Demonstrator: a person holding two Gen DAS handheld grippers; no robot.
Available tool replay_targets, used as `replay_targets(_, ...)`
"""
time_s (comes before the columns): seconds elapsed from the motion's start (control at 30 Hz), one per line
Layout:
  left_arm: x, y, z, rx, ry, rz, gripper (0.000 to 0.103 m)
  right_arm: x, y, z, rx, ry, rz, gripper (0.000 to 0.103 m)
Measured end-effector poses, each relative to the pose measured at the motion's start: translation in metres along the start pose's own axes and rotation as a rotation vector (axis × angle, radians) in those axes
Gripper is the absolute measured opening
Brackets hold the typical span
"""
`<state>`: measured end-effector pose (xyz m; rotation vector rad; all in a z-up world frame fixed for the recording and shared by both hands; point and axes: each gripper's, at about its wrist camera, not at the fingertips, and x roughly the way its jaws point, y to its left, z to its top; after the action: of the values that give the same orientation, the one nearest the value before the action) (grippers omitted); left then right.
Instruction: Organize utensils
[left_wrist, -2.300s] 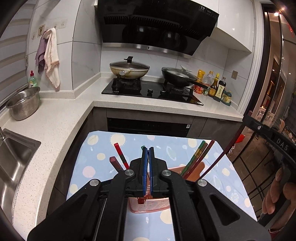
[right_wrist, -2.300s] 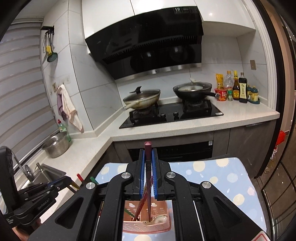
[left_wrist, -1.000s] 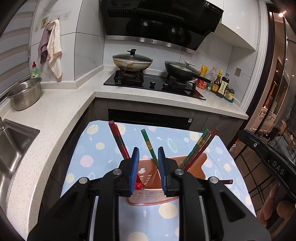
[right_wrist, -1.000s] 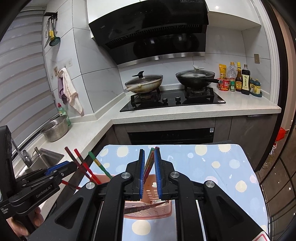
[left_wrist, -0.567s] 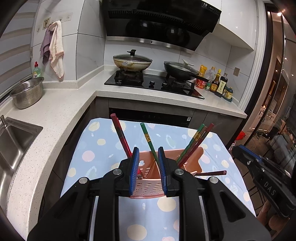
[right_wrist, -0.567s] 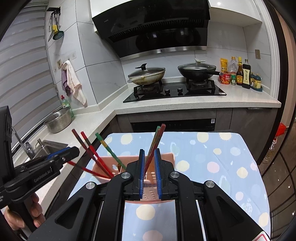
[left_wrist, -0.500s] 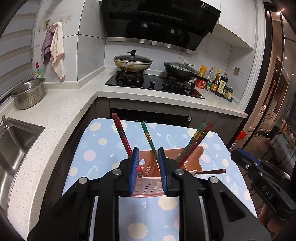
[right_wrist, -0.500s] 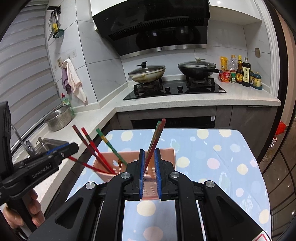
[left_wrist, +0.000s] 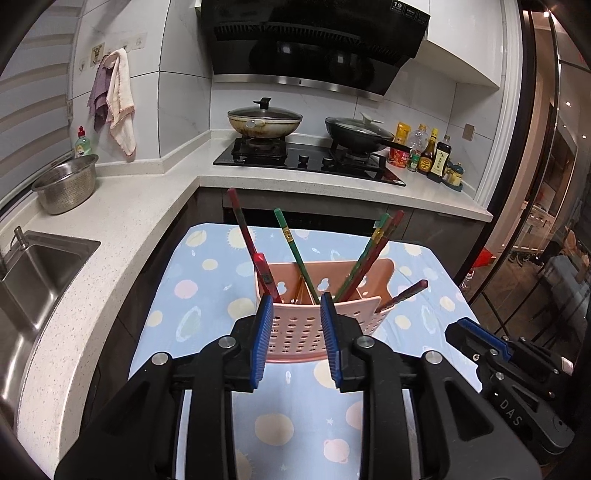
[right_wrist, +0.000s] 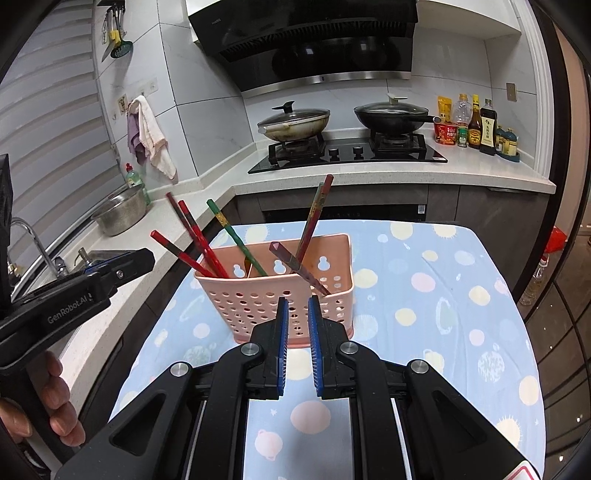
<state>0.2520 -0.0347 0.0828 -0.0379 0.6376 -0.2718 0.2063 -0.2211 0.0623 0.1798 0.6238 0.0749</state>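
Note:
A pink perforated utensil basket (left_wrist: 295, 332) (right_wrist: 273, 295) stands on the blue dotted tablecloth (left_wrist: 207, 280) (right_wrist: 424, 288). Several red and green chopsticks (left_wrist: 291, 243) (right_wrist: 236, 236) lean in it, spread left and right. One dark red chopstick (right_wrist: 295, 266) lies slanted across the basket's right part. My left gripper (left_wrist: 296, 339) is open and empty, just in front of the basket. My right gripper (right_wrist: 295, 339) is open a little and empty, also in front of the basket. The right gripper shows at the lower right of the left wrist view (left_wrist: 480, 339); the left gripper shows at the left of the right wrist view (right_wrist: 118, 266).
A white counter (left_wrist: 110, 221) runs left and behind, with a sink (left_wrist: 33, 266), a steel colander (left_wrist: 66, 184), a stove (left_wrist: 306, 162) with two pans, and sauce bottles (left_wrist: 432, 155). A glass door (left_wrist: 546, 221) is at the right.
Both grippers have drawn back and up from the basket. The right gripper let go of the chopstick it held, which now rests in the basket. The left gripper opened earlier and stays open.

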Motion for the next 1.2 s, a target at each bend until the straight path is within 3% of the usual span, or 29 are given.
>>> replay_targets(0.1,-0.005,-0.001,-0.008,-0.01,0.002,0.017,0.036,-0.007,0.001,-0.004,-0.009,0.006,-0.01,0.013)
replay_targets(0.17,-0.009,-0.002,-0.013,-0.008,0.002,0.031,0.044,-0.011,0.002,-0.008,-0.013,0.007,-0.013,0.022)
replay_targets(0.23,-0.011,-0.004,-0.017,-0.005,0.008,0.035,0.045,-0.017,0.003,-0.013,-0.016,-0.001,-0.023,0.032)
replay_targets(0.6,-0.018,-0.011,-0.041,-0.009,0.038,0.056,0.063,-0.025,-0.003,-0.036,0.013,0.036,-0.049,0.039)
replay_targets(0.67,-0.019,-0.011,-0.046,-0.012,0.042,0.065,0.071,-0.026,-0.004,-0.04,0.017,0.041,-0.051,0.04)
replay_targets(0.83,-0.022,-0.01,-0.061,-0.013,0.05,0.101,0.09,-0.029,-0.004,-0.05,0.011,0.042,-0.078,0.056)
replay_targets(1.07,-0.018,-0.006,-0.076,-0.023,0.087,0.115,0.094,-0.031,-0.006,-0.063,0.012,0.044,-0.107,0.068)
replay_targets(1.13,-0.017,-0.005,-0.079,-0.024,0.091,0.123,0.094,-0.031,-0.007,-0.066,0.018,0.039,-0.106,0.083)
replay_targets(1.2,-0.016,-0.003,-0.081,-0.029,0.098,0.127,0.094,-0.031,-0.008,-0.067,0.022,0.038,-0.102,0.087)
